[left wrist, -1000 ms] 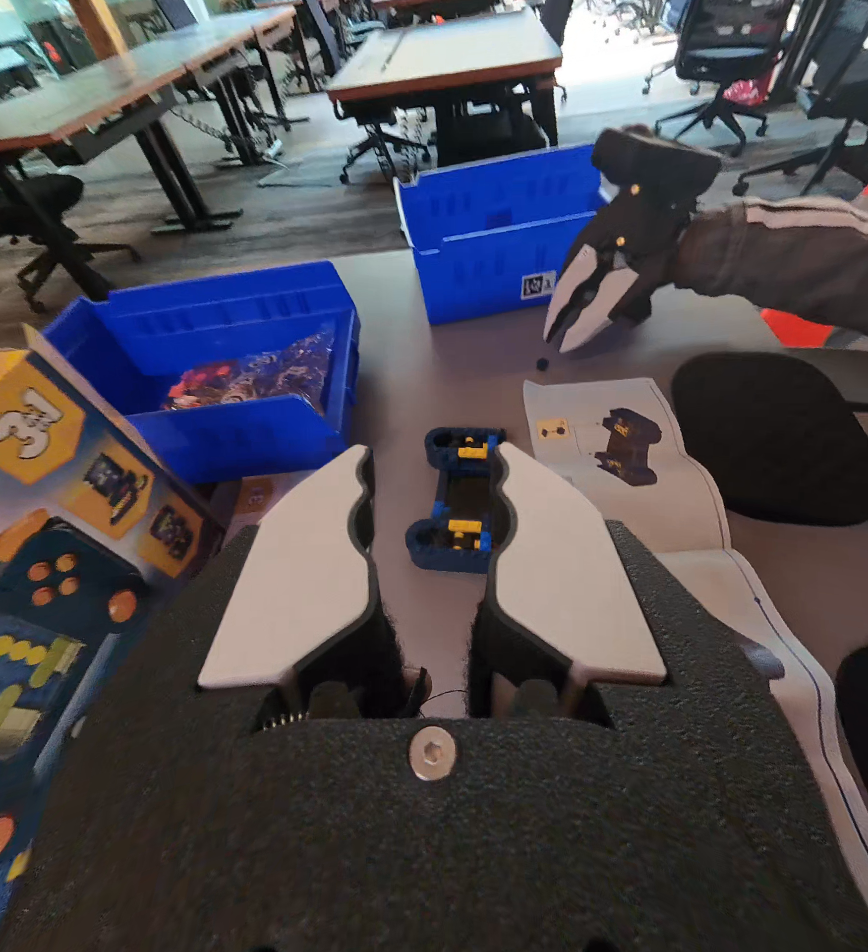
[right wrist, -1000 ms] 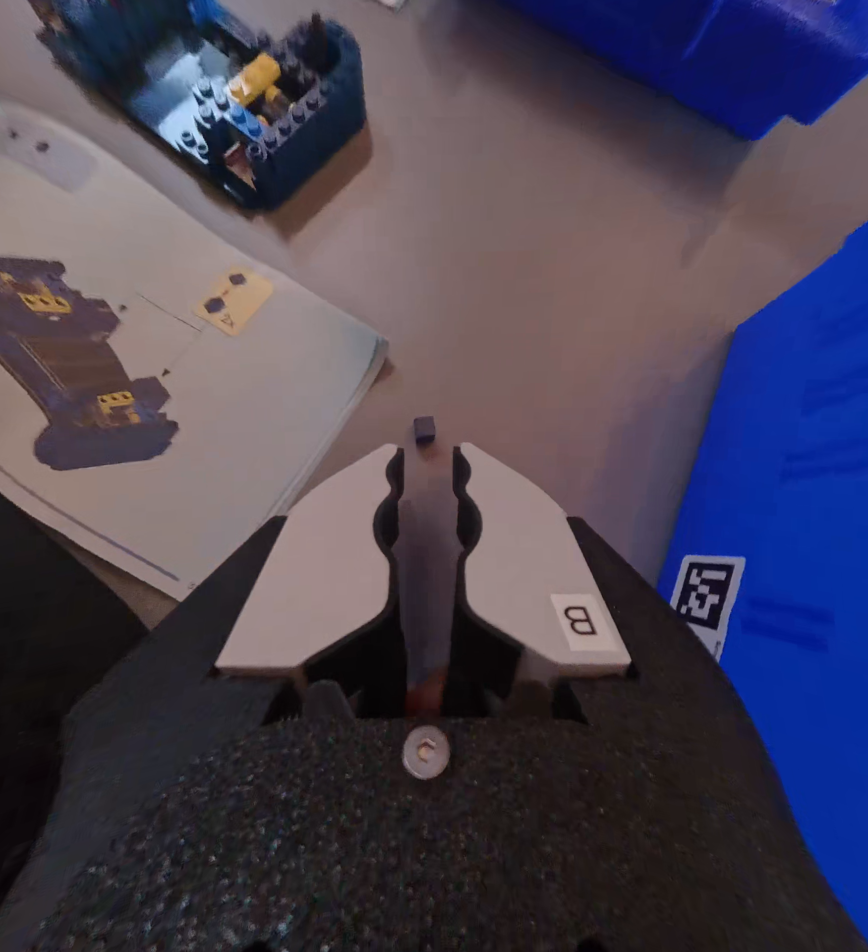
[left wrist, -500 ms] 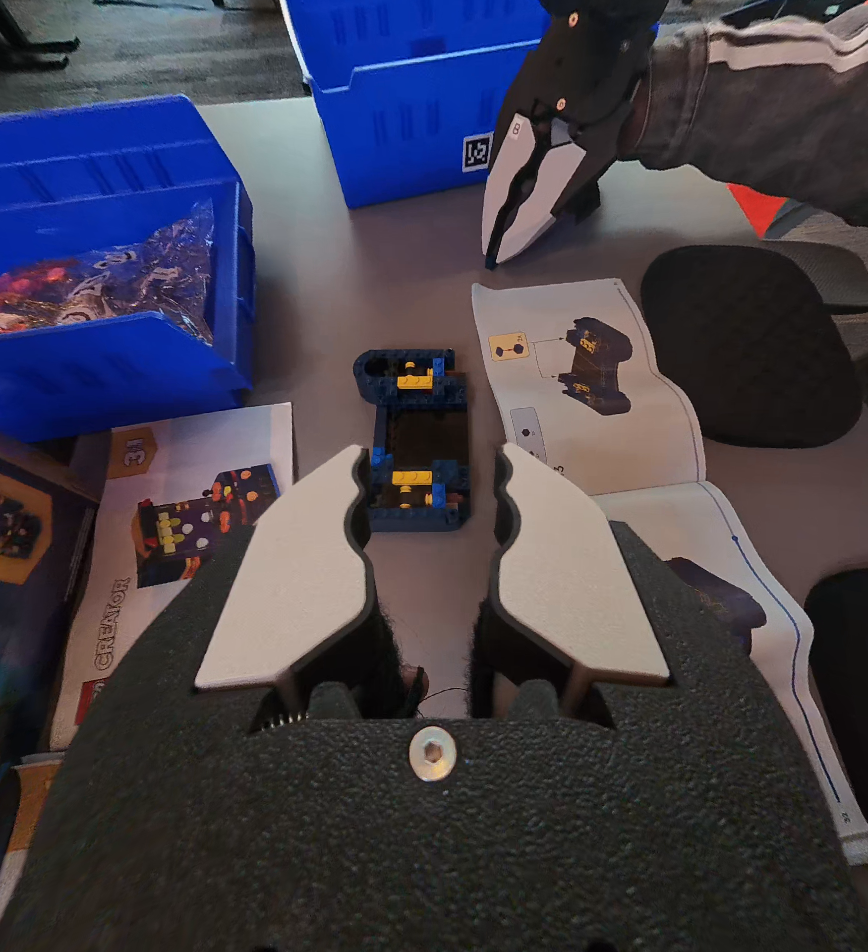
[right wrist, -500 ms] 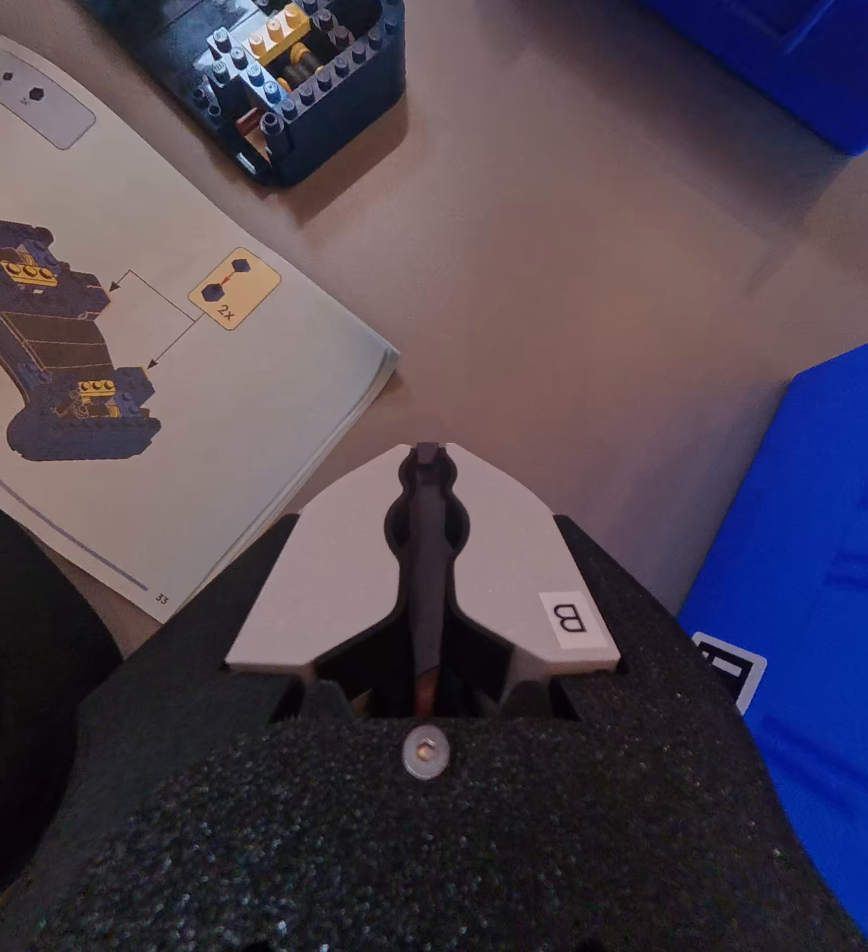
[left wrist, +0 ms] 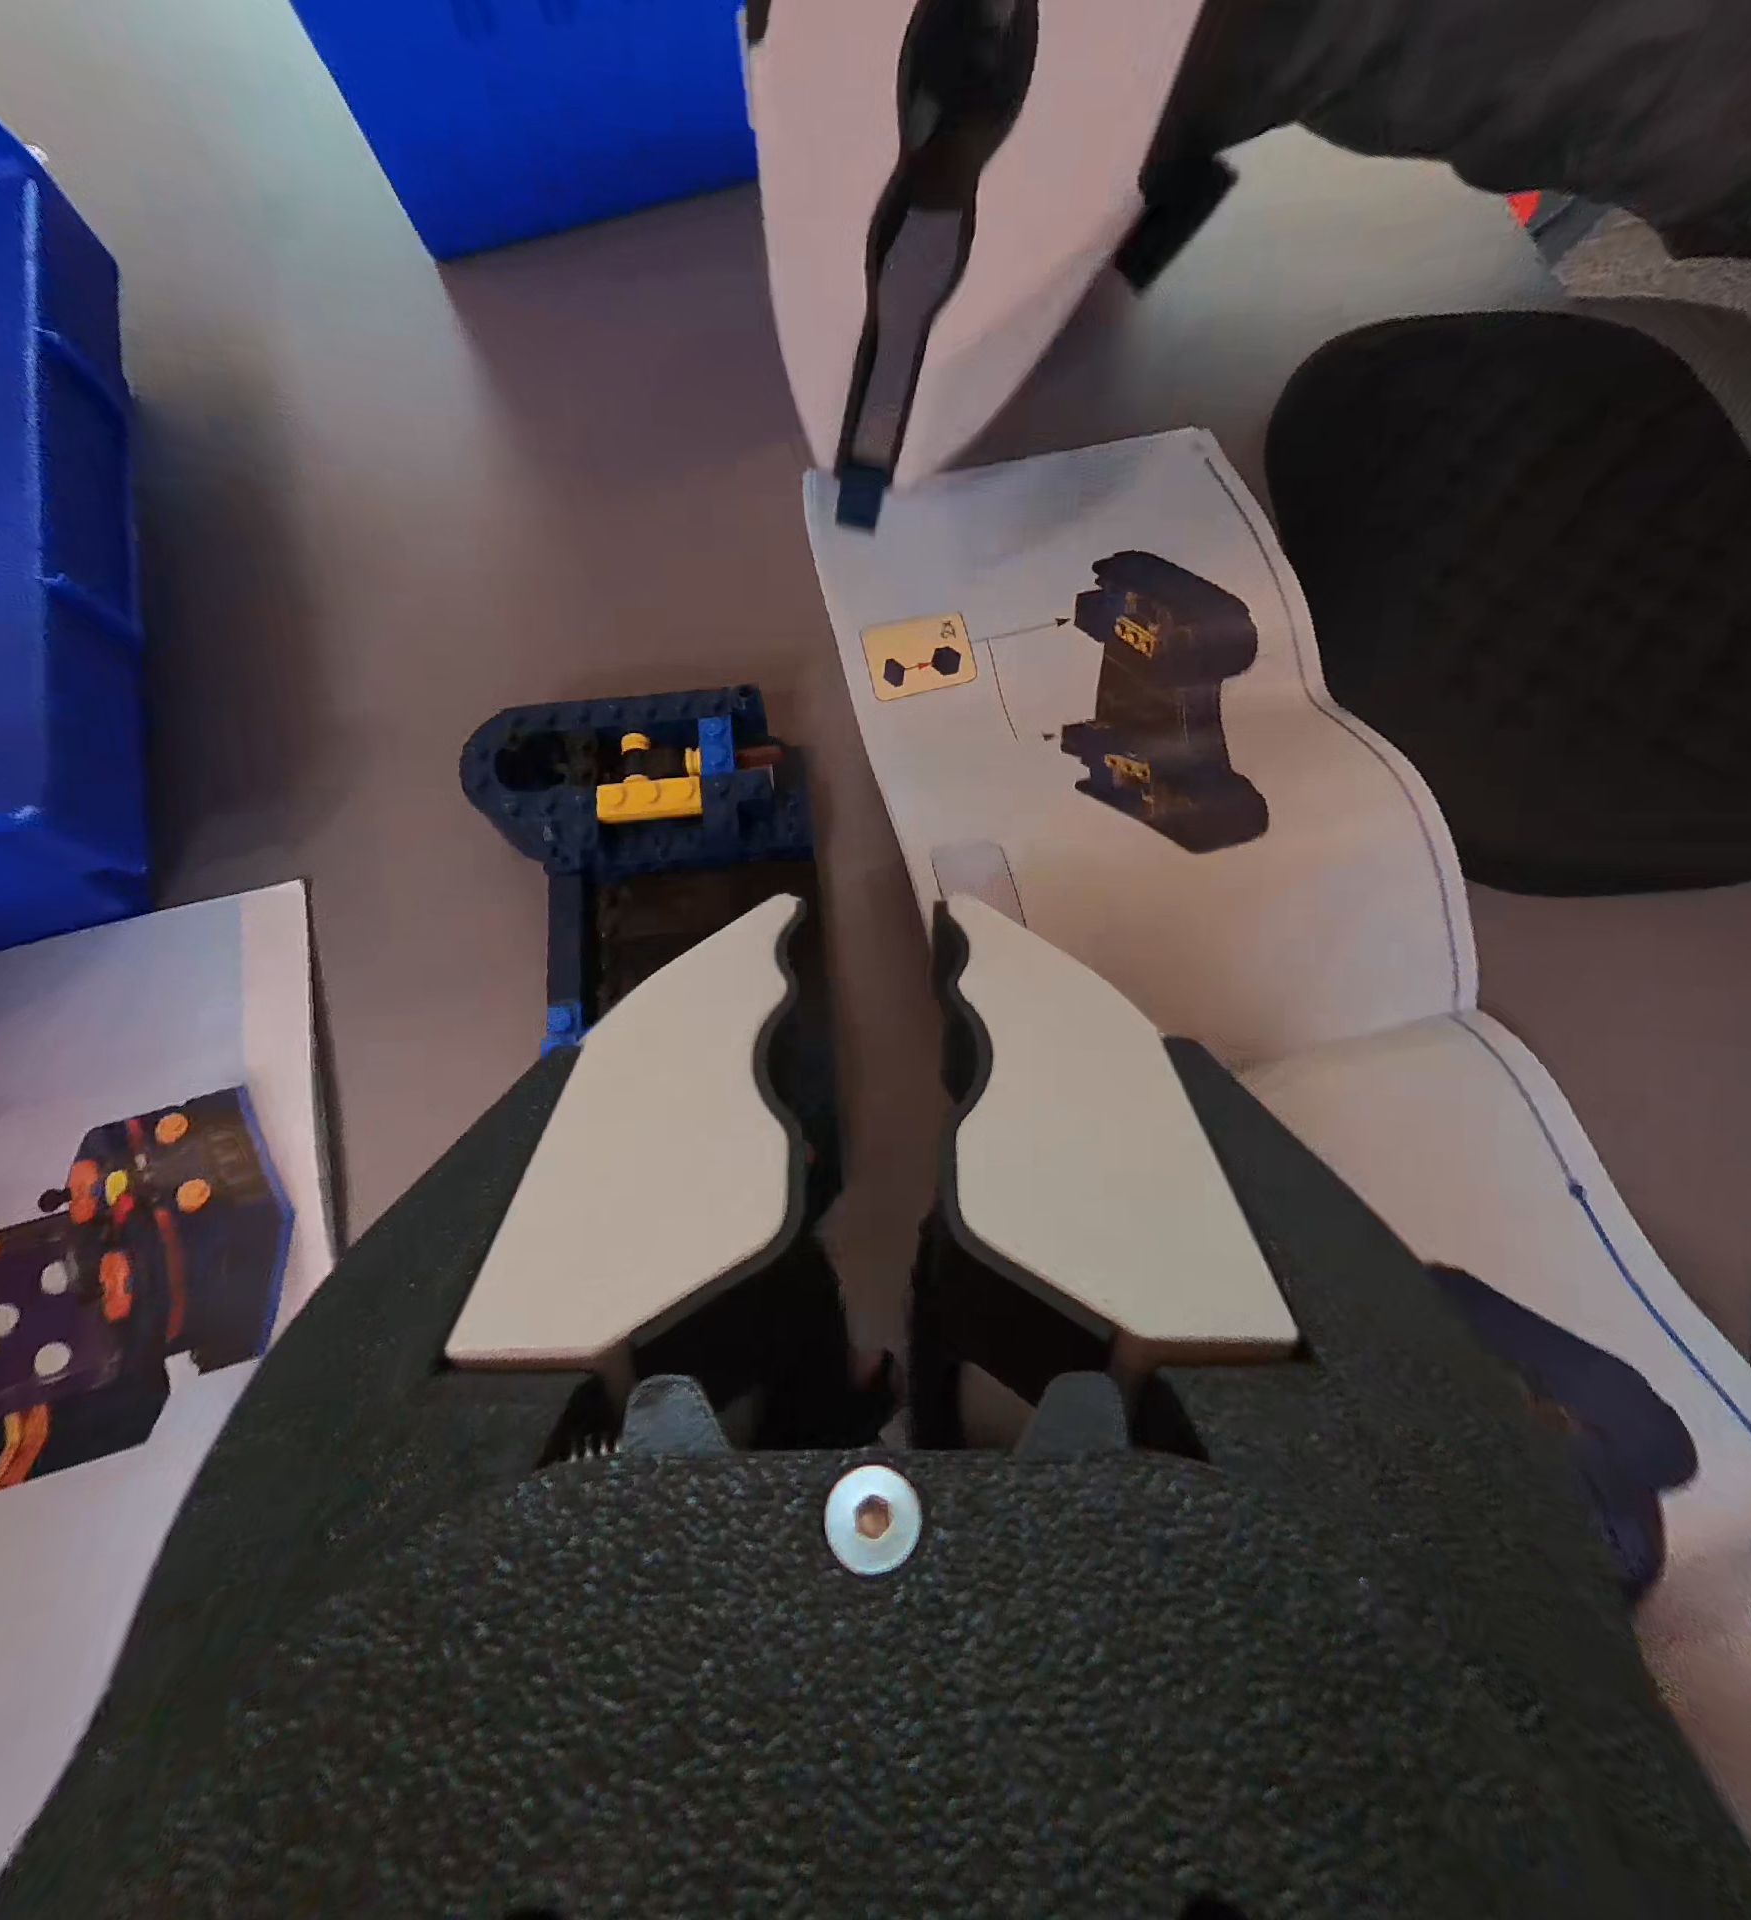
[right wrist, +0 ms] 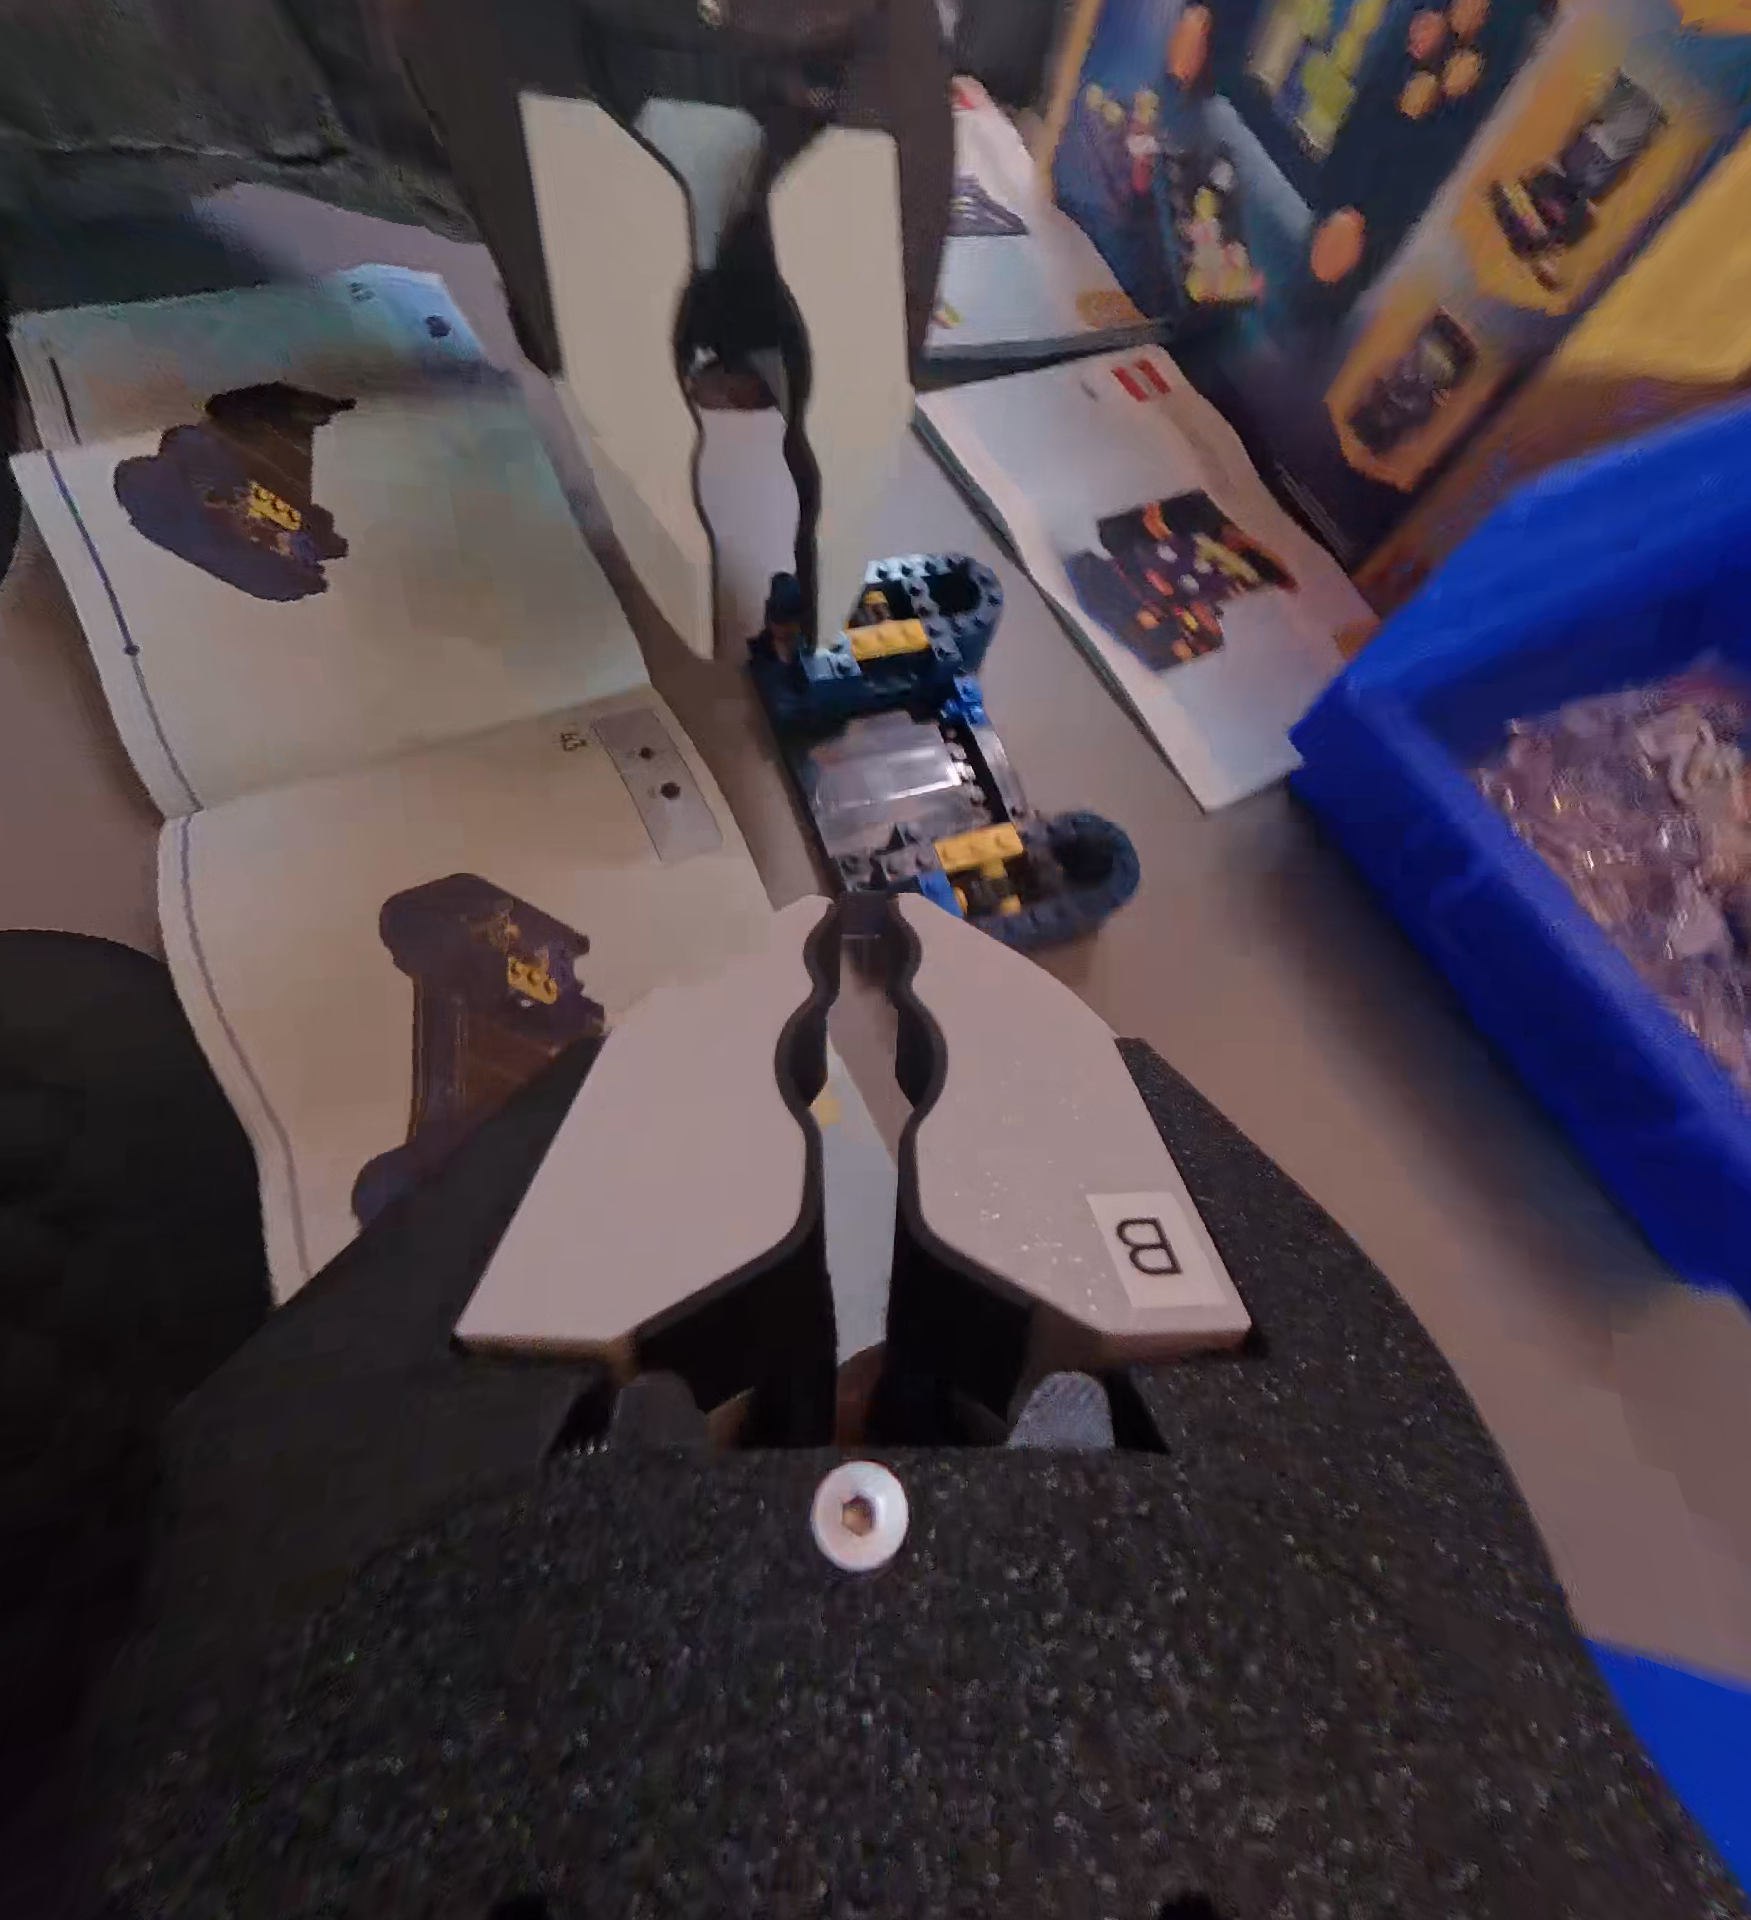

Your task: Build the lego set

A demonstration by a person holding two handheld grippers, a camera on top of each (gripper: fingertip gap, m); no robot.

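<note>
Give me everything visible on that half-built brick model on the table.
The brick model lies flat on the grey table beside the open instruction booklet: a dark blue studded frame with rounded ends, yellow bricks near each end, small blue pieces, and a glossy dark panel in the middle. The left tongs hover at its near end; contact unclear.

Two blue bins [left wrist: 9, 582] [left wrist: 538, 114] (one bagged), two booklets [left wrist: 1162, 790] [left wrist: 112, 1143], one brick model [left wrist: 642, 800].

Brick model [left wrist: 642, 800] is sitting on the desk [left wrist: 538, 468], open instruction booklet [left wrist: 1214, 831] lying just right of it, a second booklet [left wrist: 123, 1143] left. Bin [left wrist: 19, 623] is standing farther left, another bin [left wrist: 538, 125] behind. Chair seat [left wrist: 1577, 603] is sitting right of the open booklet.
</note>
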